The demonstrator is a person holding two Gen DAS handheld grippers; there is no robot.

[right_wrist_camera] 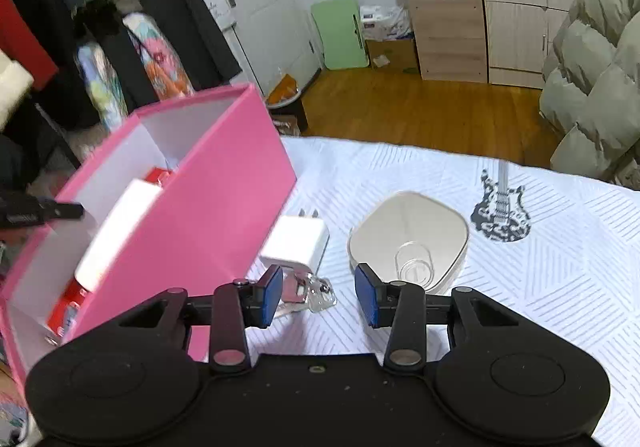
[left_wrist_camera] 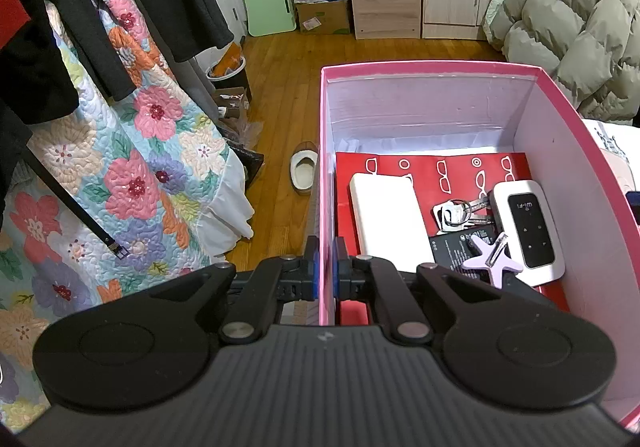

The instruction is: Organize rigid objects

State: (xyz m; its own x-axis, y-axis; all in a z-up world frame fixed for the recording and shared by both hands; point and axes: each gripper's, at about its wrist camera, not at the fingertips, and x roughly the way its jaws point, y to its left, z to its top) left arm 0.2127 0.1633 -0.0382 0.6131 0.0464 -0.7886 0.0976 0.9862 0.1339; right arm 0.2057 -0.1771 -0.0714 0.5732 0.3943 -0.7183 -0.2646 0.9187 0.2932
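Left wrist view: left gripper (left_wrist_camera: 326, 261) clamped on the near left wall of the pink cardboard box (left_wrist_camera: 592, 151); right of the jaws inside, white power bank (left_wrist_camera: 390, 219), keys (left_wrist_camera: 456, 211), white Wi-Fi router (left_wrist_camera: 528, 229). Left of the jaws, floral quilt (left_wrist_camera: 132, 167); ahead, wooden floor (left_wrist_camera: 288, 87).

Right wrist view: right gripper (right_wrist_camera: 322, 293) spread wide over the white patterned bedspread (right_wrist_camera: 540, 287). Just ahead of the left jaw, white plug charger (right_wrist_camera: 298, 243) and clear glass piece (right_wrist_camera: 316, 293); ahead of the right jaw, cream square mirror (right_wrist_camera: 412, 231).

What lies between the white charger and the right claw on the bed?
In the right wrist view, a small clear glass bottle lies between the white charger and the open right claw, near its left finger.
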